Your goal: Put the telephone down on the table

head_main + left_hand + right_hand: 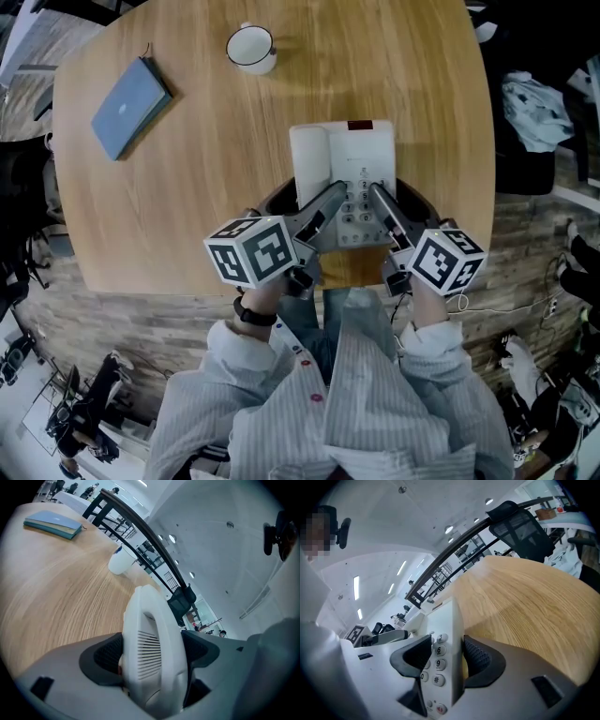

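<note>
Both claws are on the telephone (pixel 342 164) at the near edge of the desk (pixel 206 187).
- **Left claw (pixel 154 654):** clamped across the handset (pixel 152 639), with the grille end sitting between the jaws.
- **Right claw (pixel 446 660):** clamped on the base's right rim, beside the keypad (pixel 433 660).
- **Position:** the phone's near end hangs over the near edge, above a dark curved thing (pixel 281 195), maybe a chair back. I can't tell whether the far end touches the wood.

**Handling (my read):**
- It's a rigid plastic shell, light to moderate in weight, smooth and a bit slippery.
- The handset probably only rests in its cradle, so the left grip holds a loose part, not the base. Keep it level or the base could swing off.
- The right grip on the rim is the solid one. It's thin, so it should take even pressure.
- It's not fragile, but set it down flat with no drop.

**Room:**
- There's bare wood straight ahead, with plenty of space to push the phone fully inboard from the near edge.
- The blue notebook (pixel 131 108) sits toward the far left corner, well apart.
- The white mug (pixel 251 47) is at the far edge, also well apart, and nothing lies between it and the phone.
- The desk's right edge is near the phone's right side, so bias the placement forward and slightly left.
</note>
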